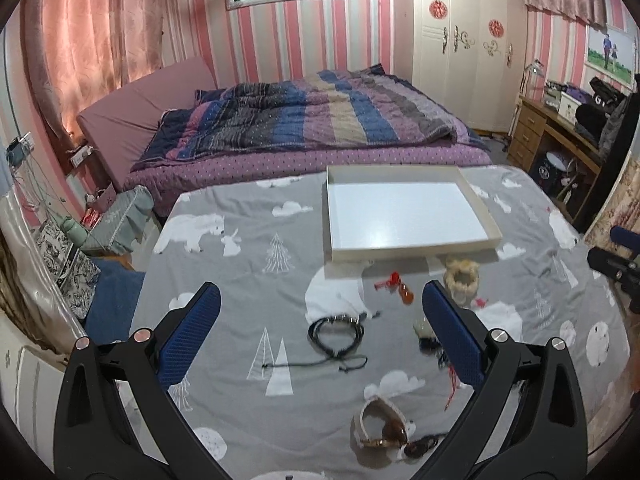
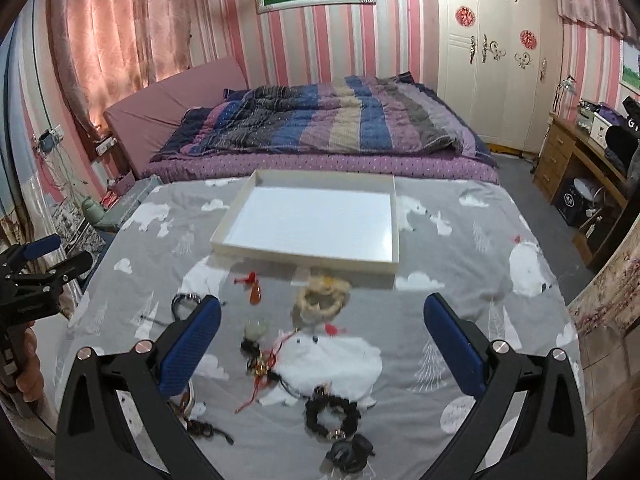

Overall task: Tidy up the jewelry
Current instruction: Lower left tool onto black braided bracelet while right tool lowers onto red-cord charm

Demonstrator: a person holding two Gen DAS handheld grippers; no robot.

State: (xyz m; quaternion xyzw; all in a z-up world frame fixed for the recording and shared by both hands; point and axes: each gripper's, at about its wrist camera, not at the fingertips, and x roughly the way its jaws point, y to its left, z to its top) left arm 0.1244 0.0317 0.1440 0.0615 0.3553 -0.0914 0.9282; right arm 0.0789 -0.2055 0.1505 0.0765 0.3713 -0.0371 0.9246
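Left wrist view: both tools, left tool point(image 1: 320, 312) and right tool point(image 2: 322, 316), gape wide and empty; the black cord bracelet point(image 1: 336, 330) near the tray point(image 1: 408, 250) could snag its loose tail.

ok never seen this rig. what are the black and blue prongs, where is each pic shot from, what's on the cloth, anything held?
Each picture comes from a fisheye camera on a hand-held two-finger gripper, looking along its blue-padded fingers. No robot: a person holds one in each hand.

The left gripper and the right gripper are both open and hold nothing. At the left edge of the right view you see the left gripper from outside, with the hand on its handle.

On the grey printed cloth sits an empty white tray. Nearer lie loose pieces: a black cord bracelet, a cream fuzzy ring, a black scrunchie, a small orange pendant.
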